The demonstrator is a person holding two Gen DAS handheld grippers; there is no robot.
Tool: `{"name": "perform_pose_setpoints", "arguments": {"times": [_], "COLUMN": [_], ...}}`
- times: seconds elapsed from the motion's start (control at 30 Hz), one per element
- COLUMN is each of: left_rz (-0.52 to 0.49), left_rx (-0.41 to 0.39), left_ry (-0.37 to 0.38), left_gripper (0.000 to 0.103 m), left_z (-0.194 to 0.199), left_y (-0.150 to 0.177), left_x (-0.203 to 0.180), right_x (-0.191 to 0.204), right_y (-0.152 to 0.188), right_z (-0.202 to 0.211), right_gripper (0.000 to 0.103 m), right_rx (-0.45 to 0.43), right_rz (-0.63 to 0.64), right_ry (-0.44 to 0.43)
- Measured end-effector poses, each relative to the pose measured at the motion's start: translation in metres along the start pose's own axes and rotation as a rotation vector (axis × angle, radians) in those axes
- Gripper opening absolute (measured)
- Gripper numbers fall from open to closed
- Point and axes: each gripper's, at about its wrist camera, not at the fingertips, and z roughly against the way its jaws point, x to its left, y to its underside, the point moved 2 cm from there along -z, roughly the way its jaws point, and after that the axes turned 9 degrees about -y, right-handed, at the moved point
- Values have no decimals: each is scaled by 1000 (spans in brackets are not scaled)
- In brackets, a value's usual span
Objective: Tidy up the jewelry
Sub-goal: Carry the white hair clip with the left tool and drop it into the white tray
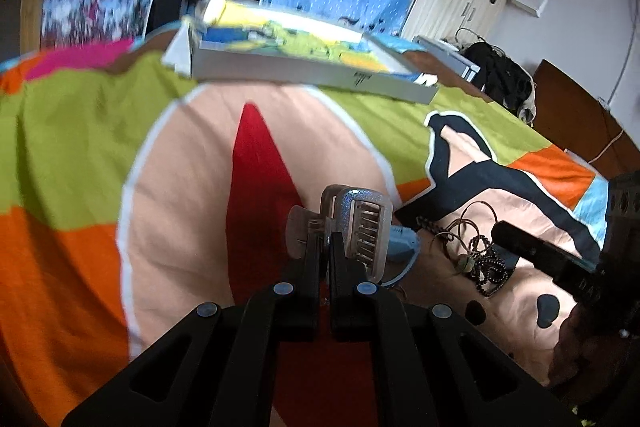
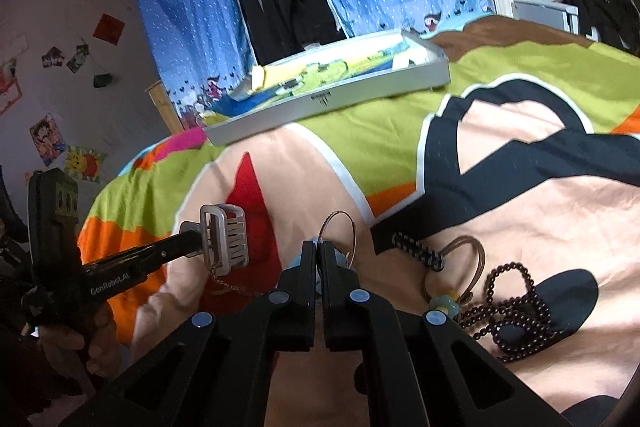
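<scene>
**Both grippers loaded above the bedspread: hair claw on the left, hoop on the right**

My left gripper (image 1: 326,247) has its fingers pressed nearly together on the hinge end of a glittery silver hair claw clip (image 1: 358,227), which stands up past the fingertips with its teeth facing right. From the right wrist camera I see the same clip (image 2: 224,239) carried clear of the bedspread, and a fine gold chain (image 2: 234,289) trails from beneath it down to the fabric.

My right gripper (image 2: 319,247) has its fingers drawn together on a thin metal hoop (image 2: 340,233), whose ring rises above the fingertips. Something pale blue sits between the pads; I cannot tell what it is.

To the right of the grippers, on the peach area of the bedspread (image 2: 520,155), lie the remaining pieces: a braided black-and-grey cord (image 2: 420,251), a brown cord bracelet (image 2: 464,263) with a small flower charm, and a dark beaded strand (image 2: 516,311) heaped in loops, touching the bracelet.

On the far side of the bed rests a shallow grey box (image 2: 332,99), open at the top, holding colourful printed items. Blue dotted curtains (image 2: 192,11) hang behind it.
</scene>
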Motion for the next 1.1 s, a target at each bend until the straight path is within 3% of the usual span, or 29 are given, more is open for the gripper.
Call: {"name": "perform_pose_setpoints", "arguments": {"times": [0.27, 0.7, 0.93, 1.1], "left_rz": [74, 78, 101, 123], "left_rx": [28, -16, -78, -143], "left_ry": [99, 61, 0, -59], "left_gripper": [2, 2, 2, 2], "left_z": [23, 37, 30, 18], "left_y": [4, -13, -73, -124], "left_x": [-7, -18, -10, 4], "right_x": [11, 20, 25, 28], "right_y": [-3, -13, -69, -136], "right_z": [16, 17, -2, -27], "right_gripper": [3, 3, 3, 3], "right_rx": [-27, -34, -61, -110], "right_rz": [17, 25, 80, 168], "right_ry": [-28, -91, -144, -165]}}
